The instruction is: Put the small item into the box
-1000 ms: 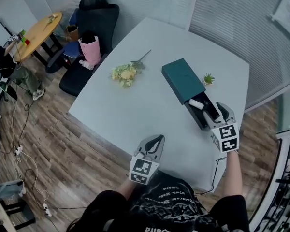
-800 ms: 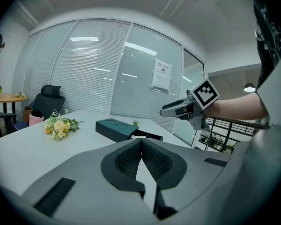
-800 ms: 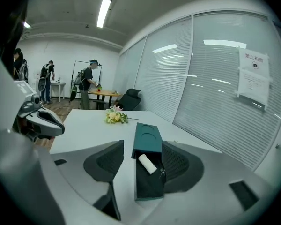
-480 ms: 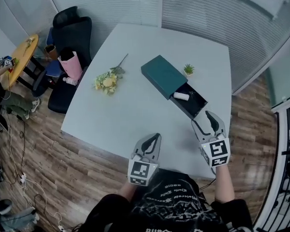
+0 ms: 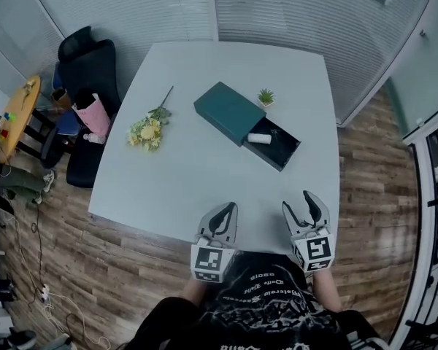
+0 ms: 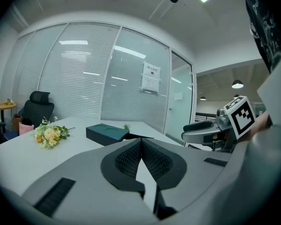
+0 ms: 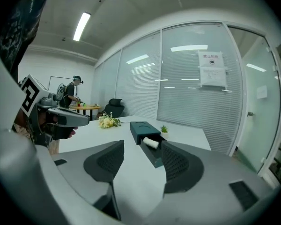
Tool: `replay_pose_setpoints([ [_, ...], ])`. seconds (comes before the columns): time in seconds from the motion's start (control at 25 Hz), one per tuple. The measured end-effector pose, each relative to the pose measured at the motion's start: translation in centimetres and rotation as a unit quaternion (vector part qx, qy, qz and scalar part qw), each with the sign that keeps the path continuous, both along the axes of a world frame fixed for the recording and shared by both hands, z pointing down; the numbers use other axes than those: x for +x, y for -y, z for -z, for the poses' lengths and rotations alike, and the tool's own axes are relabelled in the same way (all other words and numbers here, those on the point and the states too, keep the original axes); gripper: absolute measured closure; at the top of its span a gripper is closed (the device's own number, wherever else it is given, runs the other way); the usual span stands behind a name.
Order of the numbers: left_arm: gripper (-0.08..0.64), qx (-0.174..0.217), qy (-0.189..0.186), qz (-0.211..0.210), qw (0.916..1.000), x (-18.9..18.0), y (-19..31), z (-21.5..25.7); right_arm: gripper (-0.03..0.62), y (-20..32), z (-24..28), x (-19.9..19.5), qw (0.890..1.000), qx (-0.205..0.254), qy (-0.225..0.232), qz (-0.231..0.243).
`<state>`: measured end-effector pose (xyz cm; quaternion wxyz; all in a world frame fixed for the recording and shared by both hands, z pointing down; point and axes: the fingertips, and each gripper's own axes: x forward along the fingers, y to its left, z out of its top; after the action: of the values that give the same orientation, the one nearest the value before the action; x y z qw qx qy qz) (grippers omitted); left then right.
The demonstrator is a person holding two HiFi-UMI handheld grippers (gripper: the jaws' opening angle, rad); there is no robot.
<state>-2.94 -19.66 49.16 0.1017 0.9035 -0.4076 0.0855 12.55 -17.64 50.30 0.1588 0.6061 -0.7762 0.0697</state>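
A dark teal box (image 5: 230,111) lies on the white table (image 5: 182,181) with its drawer (image 5: 277,146) pulled out toward the near right. Inside the drawer lies a small white cylinder (image 5: 259,138), also seen in the right gripper view (image 7: 151,143). My right gripper (image 5: 306,208) is open and empty, held near the table's front edge, well short of the drawer. The left gripper (image 5: 220,219) is shut with nothing in it, at the front edge to the left. The box (image 6: 103,133) appears in the left gripper view beyond the jaws.
A bunch of yellow flowers (image 5: 147,128) lies left of the box. A tiny potted plant (image 5: 266,97) stands behind it. A black office chair (image 5: 87,64) and a pink bag (image 5: 93,114) are off the table's left side. Glass walls with blinds close the room.
My right gripper has drawn back from the drawer to the table's front edge, leaving the white cylinder inside. The head view has shifted, so the table sits farther away.
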Motion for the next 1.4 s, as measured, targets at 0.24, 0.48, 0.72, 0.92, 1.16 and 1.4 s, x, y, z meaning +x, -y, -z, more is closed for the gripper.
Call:
replay_pose_setpoints([
  [0.24,0.543,-0.003,0.003,-0.001,1.0,-0.1,-0.2,-0.4,0.333,-2.2,-1.9,0.3,0.999,-0.034,-0.022,-0.002],
  [0.48,0.543,0.003,0.007,-0.001,1.0,0.1,0.1,-0.2,0.333,-1.6,-1.1,1.0,1.0,-0.017,-0.007,-0.019],
  [0.72,0.543,0.005,0.016,0.0,0.9999,0.2,-0.1,-0.4,0.442,-1.3,-0.1,0.9,1.0,0.0,0.01,-0.016],
  [0.92,0.543,0.007,0.024,-0.002,0.9997,0.5,0.2,-0.7,0.581,-1.0,-0.2,1.7,0.999,0.005,0.011,-0.034],
  [1.16,0.543,0.008,0.029,0.008,0.9995,0.5,1.2,-1.0,0.581,-0.7,-0.1,3.9,0.997,0.013,0.003,-0.073],
  [1.4,0.543,0.008,0.024,0.017,0.9995,0.5,2.0,-0.6,0.583,-0.7,0.1,5.3,0.995,0.018,0.0,-0.094],
])
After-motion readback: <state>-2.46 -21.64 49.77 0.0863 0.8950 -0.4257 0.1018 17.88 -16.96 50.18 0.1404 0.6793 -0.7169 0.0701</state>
